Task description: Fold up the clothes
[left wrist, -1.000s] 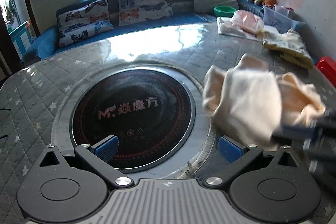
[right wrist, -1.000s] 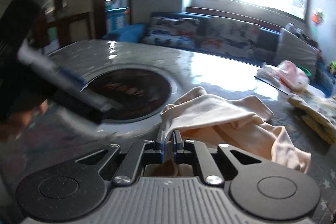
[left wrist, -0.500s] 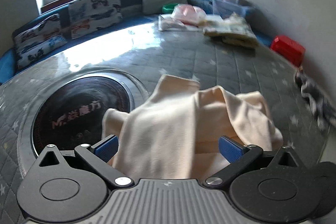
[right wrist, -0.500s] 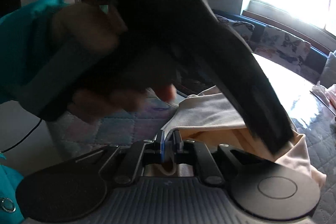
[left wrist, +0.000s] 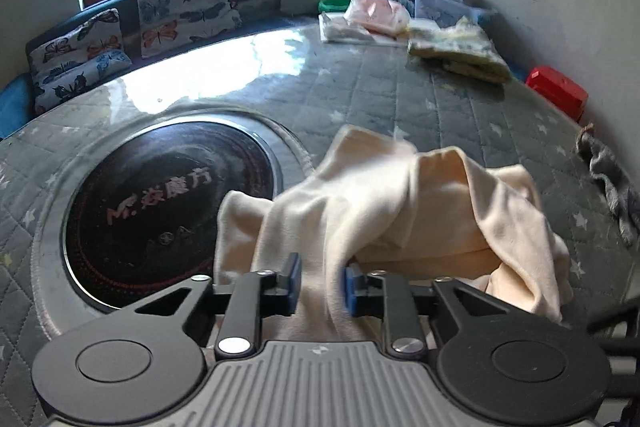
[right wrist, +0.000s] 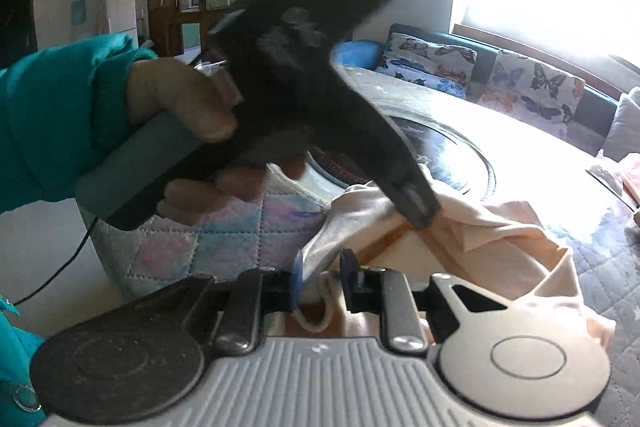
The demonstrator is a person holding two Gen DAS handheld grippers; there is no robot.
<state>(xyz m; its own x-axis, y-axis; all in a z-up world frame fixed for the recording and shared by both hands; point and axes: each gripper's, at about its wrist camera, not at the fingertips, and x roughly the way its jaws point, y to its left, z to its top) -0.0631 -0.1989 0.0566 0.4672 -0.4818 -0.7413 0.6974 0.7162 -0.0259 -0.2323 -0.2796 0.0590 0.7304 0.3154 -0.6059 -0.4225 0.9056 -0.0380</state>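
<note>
We see a cream garment (left wrist: 400,211) lying crumpled on the quilted grey worktop (left wrist: 400,99), beside its round black inset hob (left wrist: 160,207). Our left gripper (left wrist: 320,283) is closing its jaws on a bunched fold of the cloth, seemingly to take hold for spreading. Our right gripper (right wrist: 320,279) is opening, a hem strip hanging loosely between its blue pads, likely to hand the cloth over.
</note>
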